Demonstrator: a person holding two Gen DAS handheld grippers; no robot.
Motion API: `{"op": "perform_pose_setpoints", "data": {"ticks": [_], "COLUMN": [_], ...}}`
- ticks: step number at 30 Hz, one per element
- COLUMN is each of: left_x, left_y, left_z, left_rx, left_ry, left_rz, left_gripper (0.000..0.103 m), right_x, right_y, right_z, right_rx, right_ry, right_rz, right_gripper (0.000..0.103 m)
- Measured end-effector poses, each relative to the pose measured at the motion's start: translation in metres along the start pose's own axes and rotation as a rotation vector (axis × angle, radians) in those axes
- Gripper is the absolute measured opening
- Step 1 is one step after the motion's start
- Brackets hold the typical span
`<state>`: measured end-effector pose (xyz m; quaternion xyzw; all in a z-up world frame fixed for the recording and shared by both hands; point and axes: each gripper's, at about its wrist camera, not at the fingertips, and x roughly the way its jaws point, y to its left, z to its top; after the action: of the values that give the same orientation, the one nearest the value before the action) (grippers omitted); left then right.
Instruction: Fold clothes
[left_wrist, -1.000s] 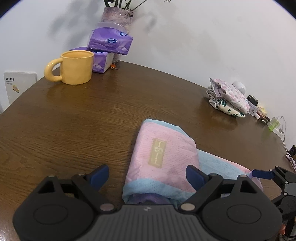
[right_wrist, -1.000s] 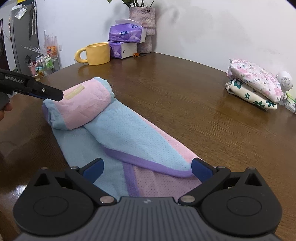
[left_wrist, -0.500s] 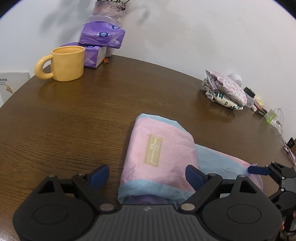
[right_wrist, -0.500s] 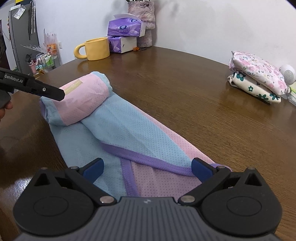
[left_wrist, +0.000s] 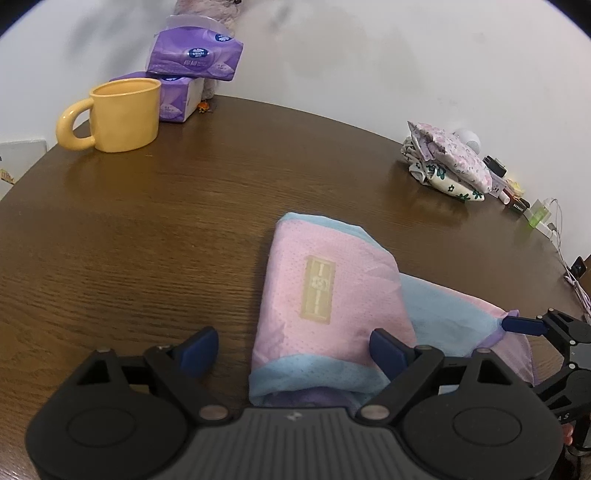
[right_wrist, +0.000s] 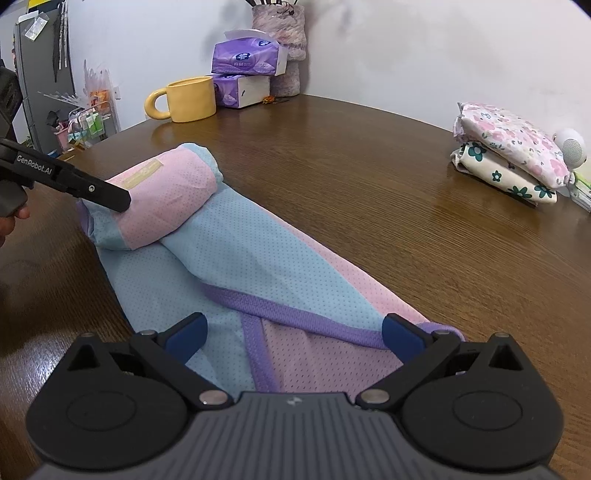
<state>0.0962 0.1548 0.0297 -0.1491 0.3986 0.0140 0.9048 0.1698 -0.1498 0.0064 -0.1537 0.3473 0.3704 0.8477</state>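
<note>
A mesh garment (right_wrist: 258, 266) in pink, light blue and purple lies on the brown wooden table (left_wrist: 147, 240). Its far end is rolled into a pink bundle (left_wrist: 325, 295) with a beige label. My left gripper (left_wrist: 293, 349) is open around the near end of that bundle: the right finger rests against the cloth and the left finger stands clear of it. One of its fingers (right_wrist: 92, 190) shows beside the bundle (right_wrist: 166, 199). My right gripper (right_wrist: 294, 336) is open just above the flat purple-edged end, and its fingertip (left_wrist: 524, 325) shows there too.
At the back left stand a yellow mug (left_wrist: 122, 114) and stacked purple tissue packs (left_wrist: 195, 55) in front of a vase (right_wrist: 280, 37). Folded floral clothes (right_wrist: 509, 155) are piled at the back right, next to a white round device (right_wrist: 572, 147) and small items.
The left gripper has turned slightly, so its view has shifted a little; the bundle stays between its fingers. The right gripper and the flat end of the garment look unchanged.
</note>
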Motion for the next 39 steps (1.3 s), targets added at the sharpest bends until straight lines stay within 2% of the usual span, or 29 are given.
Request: {"op": "perform_pose_setpoints", "data": {"ticks": [8,11,21,39], "left_x": [-0.001,-0.0019,-0.0035,-0.0037], "left_y": [0.0064,0.0067,0.0051,0.0039], "left_z": [0.0017,0.0002,-0.0041,-0.0052], "left_rx": [-0.029,-0.016,0.027,0.039], "left_ry": [0.001,-0.002,0.0,0.005], "left_rz": [-0.018,-0.018,-0.033,-0.044], "left_gripper": [0.086,0.084,0.085,0.086], "right_x": [-0.0047,-0.0063,-0.0048,-0.0053], "right_y": [0.0017,0.0024,-0.0005,-0.0007], "right_z": [-0.0032,-0.0061,-0.0074,-0.0099], "right_rx": [0.009,0.006,0.007,0.006], "right_ry": [-0.008,-0.01,-0.024,-0.041], "right_rz": [0.001,0.002,0.006,0.008], "right_gripper": [0.103,0.103,0.102,0.102]}}
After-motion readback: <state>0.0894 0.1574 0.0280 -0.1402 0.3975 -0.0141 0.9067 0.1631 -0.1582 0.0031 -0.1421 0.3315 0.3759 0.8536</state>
